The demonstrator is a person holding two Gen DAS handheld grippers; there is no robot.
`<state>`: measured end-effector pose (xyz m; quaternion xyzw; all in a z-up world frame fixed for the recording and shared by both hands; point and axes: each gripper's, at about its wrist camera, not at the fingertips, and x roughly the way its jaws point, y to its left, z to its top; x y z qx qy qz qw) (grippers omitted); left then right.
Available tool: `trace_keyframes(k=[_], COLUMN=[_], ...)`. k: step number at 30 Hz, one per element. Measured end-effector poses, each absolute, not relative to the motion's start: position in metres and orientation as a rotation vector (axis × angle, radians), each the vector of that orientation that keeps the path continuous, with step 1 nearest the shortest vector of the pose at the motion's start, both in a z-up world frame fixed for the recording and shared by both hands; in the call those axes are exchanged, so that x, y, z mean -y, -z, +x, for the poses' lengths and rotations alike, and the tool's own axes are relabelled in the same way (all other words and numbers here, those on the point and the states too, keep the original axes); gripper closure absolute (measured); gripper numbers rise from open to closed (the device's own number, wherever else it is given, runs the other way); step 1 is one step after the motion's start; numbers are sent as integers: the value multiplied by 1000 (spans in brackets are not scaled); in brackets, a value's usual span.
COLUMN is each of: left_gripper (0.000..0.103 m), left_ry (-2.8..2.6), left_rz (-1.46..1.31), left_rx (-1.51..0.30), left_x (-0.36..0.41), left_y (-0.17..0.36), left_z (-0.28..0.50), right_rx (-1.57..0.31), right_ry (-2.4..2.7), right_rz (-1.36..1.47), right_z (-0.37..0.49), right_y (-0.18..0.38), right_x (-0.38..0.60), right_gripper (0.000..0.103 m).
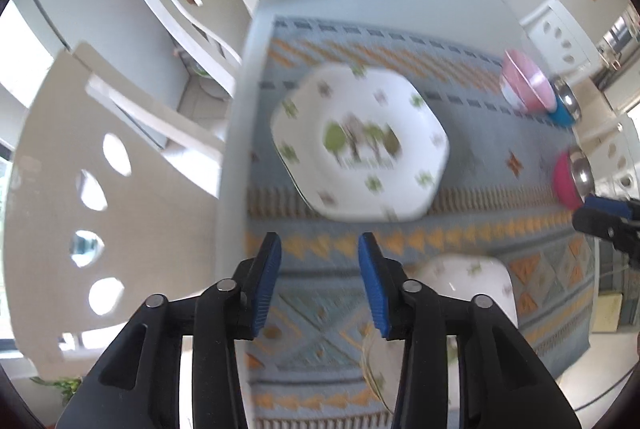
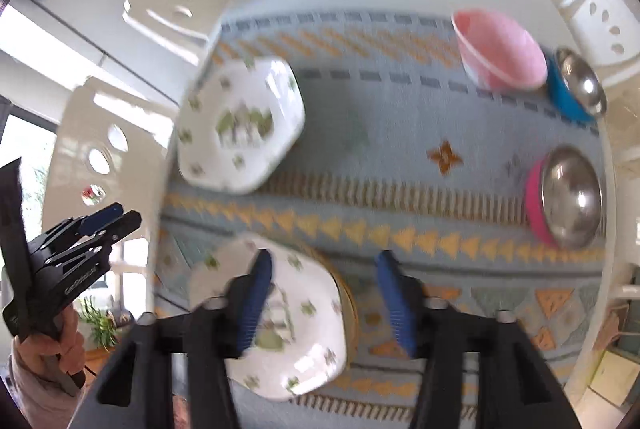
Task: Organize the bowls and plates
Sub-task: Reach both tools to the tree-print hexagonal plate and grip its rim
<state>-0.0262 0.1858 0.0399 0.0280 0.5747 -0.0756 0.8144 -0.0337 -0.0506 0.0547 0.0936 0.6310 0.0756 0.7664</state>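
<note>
Two white hexagonal plates with green leaf prints lie flat on a patterned cloth: the far plate (image 1: 360,145) near the table's left edge, the near plate (image 2: 296,325) closer to the cameras. At the right, a pink bowl (image 2: 500,49) touches a blue-rimmed steel bowl (image 2: 576,85), with a magenta-rimmed steel bowl (image 2: 564,197) nearer; all three appear tilted.

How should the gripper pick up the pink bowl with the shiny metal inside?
Best guess: pinch the rim of the pink bowl. It lies tipped on its side on the mat, its steel-lined mouth facing right, so the rim edge stands exposed. The right gripper, jaws open, could come from above, one finger inside the mouth and one on the pink outer wall.
</note>
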Motion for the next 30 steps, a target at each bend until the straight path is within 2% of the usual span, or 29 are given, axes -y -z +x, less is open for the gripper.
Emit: trace_keyframes(k=[6,12,21,30], left_gripper=[64,62,62,62], left_ry=[164,197,167,242], left_rz=[77,76,59,13], left_rx=[-1211,-1289,-1403,-1422], left_x=[-194,-187,-190,-187], left_y=[-43,-4,50,77], left_z=[25,61,85,92], right_rx=[-1379,-1414,-1494,-1541], right_ry=[-193,-186,-180,-174], right_rz=[189,243,252,302], right_z=[9,50,89,114], right_y=[-47,-17,35,78], right_x=[31,21,8,4], right_gripper=[49,49,49,49])
